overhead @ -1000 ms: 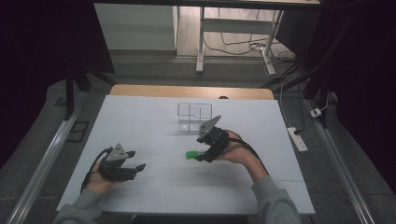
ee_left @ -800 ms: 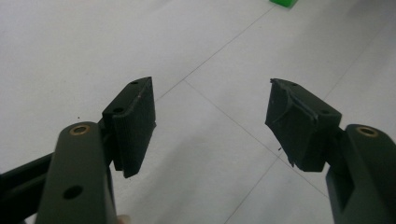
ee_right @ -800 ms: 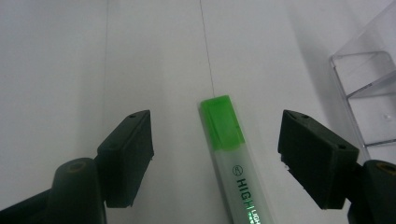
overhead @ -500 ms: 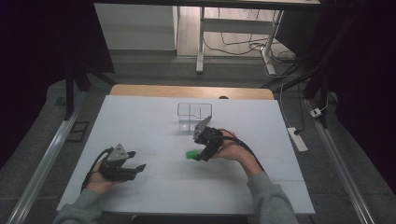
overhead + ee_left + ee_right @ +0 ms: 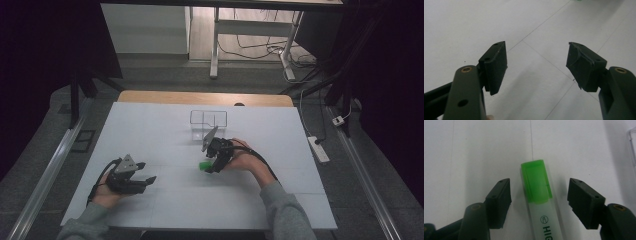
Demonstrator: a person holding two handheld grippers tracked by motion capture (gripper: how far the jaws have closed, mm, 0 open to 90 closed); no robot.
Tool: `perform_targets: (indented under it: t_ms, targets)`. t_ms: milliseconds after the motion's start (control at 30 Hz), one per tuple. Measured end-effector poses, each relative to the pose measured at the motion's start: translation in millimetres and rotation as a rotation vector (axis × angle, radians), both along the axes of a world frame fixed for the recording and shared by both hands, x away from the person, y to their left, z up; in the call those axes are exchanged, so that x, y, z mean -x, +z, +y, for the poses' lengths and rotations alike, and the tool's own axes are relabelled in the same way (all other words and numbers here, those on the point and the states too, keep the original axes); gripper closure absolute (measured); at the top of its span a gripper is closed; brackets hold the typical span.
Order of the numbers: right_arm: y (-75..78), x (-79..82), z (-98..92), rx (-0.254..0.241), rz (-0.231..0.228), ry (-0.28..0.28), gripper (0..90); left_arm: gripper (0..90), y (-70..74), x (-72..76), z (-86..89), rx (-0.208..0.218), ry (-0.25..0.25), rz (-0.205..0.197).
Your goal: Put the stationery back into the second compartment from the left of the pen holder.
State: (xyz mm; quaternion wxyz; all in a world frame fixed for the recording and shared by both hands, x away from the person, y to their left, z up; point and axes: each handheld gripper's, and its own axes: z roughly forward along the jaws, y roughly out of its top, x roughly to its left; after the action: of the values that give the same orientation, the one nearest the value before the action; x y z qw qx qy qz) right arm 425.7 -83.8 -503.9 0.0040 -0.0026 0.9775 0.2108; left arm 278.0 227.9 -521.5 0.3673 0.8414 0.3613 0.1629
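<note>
A: What do we have on the table (image 5: 150,125)?

B: A matte white top with thin seams, and on it a highlighter (image 5: 540,202): a boxy translucent green cap on a pale, smooth barrel with dark green lettering. Just behind it in the high view stands a clear, thin-walled plastic box (image 5: 208,120) with compartments.

A: Where does the highlighter (image 5: 204,164) lie relative to that box?

B: Near it, on the person's side, flat on the table and apart from the box.

A: And our right gripper (image 5: 539,195)?

B: We see its hard black jaws tilted down over the highlighter, one on each side of the cap. They have just been closing, with the cap between them, yet a gap shows on both sides, so they do not pinch it. In the high view the right gripper (image 5: 214,161) reaches from the hand toward the box.

A: The left gripper (image 5: 537,66)?

B: Its jaws are spread wide over bare table, nothing between them. In the high view the left gripper (image 5: 142,177) sits well apart from the box, low and roughly level in the hand
</note>
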Motion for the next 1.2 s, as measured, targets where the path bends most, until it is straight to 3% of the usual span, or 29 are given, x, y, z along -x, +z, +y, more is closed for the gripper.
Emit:
perform_targets:
  t_ms: [200, 233, 300, 467, 567, 767, 933, 1200]
  targets:
    - [-2.7, 1.4, 0.0, 0.037, 0.015, -0.003, 47.2, 32.5, -0.3, 0.3, 0.5, -0.001, -0.001, -0.001]
    - [-4.2, 1.2, 0.1, 0.015, 0.011, 0.004, 49.3, 32.5, -0.3, 0.4, 0.5, -0.002, 0.0, -0.002]
    - [-2.8, 1.4, -0.1, 0.028, 0.003, 0.022, 54.3, 32.5, -0.4, 0.4, 0.4, -0.003, 0.0, -0.002]
    - [-3.0, 1.7, -2.1, 0.008, 0.002, 0.053, 66.2, 32.5, -1.2, 0.7, -0.3, -0.01, -0.003, -0.002]
    - [-3.3, 2.7, -2.9, 0.001, 0.007, 0.059, 66.5, 32.5, -2.1, 0.5, -1.0, -0.019, -0.003, -0.001]
    - [0.6, 6.2, -2.3, 0.029, -0.027, 0.034, 66.7, 32.5, -3.0, 0.6, -0.4, -0.028, -0.003, -0.004]
    - [8.5, 6.8, -6.8, -0.024, -0.03, 0.013, 66.7, 32.5, -3.0, 0.9, 0.4, -0.025, 0.002, -0.006]
    - [32.0, 8.6, -17.6, -0.176, -0.036, -0.032, 66.7, 32.3, -2.7, 1.2, 0.6, -0.024, 0.003, -0.014]
